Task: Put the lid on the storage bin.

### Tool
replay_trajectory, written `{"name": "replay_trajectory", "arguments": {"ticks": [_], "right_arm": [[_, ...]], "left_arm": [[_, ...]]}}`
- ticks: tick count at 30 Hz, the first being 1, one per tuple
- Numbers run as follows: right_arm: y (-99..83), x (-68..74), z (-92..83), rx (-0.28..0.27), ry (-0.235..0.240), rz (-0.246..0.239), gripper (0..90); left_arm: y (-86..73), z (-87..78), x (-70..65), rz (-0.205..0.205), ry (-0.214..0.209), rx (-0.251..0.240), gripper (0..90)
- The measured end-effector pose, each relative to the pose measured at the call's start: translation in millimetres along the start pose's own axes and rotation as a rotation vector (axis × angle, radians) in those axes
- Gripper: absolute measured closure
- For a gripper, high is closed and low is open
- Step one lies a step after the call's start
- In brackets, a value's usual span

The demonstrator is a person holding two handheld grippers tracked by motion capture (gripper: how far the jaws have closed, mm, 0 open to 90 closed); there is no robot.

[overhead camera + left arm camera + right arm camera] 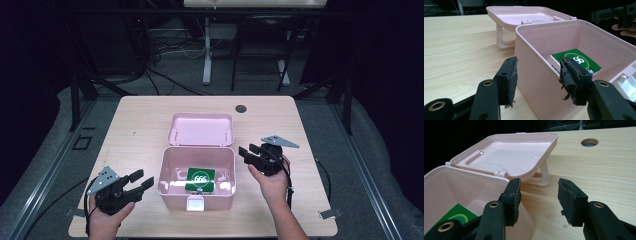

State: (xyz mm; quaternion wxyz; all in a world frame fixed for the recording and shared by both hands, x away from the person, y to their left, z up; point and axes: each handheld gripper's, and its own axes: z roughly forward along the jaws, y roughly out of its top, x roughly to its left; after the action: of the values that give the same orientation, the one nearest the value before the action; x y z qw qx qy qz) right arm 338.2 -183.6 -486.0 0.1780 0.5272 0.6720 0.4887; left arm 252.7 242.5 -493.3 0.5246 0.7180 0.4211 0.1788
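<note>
Two hand-held grippers flank a pink plastic box (172,192) that stands near the middle of a light wooden table (135,125). Its hinged lid (201,129) is thrown fully back and lies beyond the box, inner face up, propped on its carrying handle (545,176). A green packet (200,178) with a white emblem rests on the box floor, toward the front wall. A white latch (195,203) hangs at the middle of the front wall.

Left gripper (141,183): held low at the box's left front corner, just beside the wall and apart from it; jaws spread, nothing between them. In the left gripper view, its pads (512,75) frame the near corner of the box.

Right gripper (246,153): held just beside the box's right rim, pointing toward it; jaws released and empty. In the right gripper view, the rear corner of the box and bare tabletop lie between its pads (567,197).

A round cable hole (241,108) sits in the table beyond the lid.
</note>
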Motion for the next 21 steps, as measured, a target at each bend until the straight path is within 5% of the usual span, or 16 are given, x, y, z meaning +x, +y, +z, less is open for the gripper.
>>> {"name": "replay_trajectory", "arguments": {"ticks": [21], "right_arm": [[12.8,-3.3,4.1,0.039,0.024,0.037,53.0]], "left_arm": [[2.6,0.7,0.8,0.008,-0.002,0.034,52.4]]}}
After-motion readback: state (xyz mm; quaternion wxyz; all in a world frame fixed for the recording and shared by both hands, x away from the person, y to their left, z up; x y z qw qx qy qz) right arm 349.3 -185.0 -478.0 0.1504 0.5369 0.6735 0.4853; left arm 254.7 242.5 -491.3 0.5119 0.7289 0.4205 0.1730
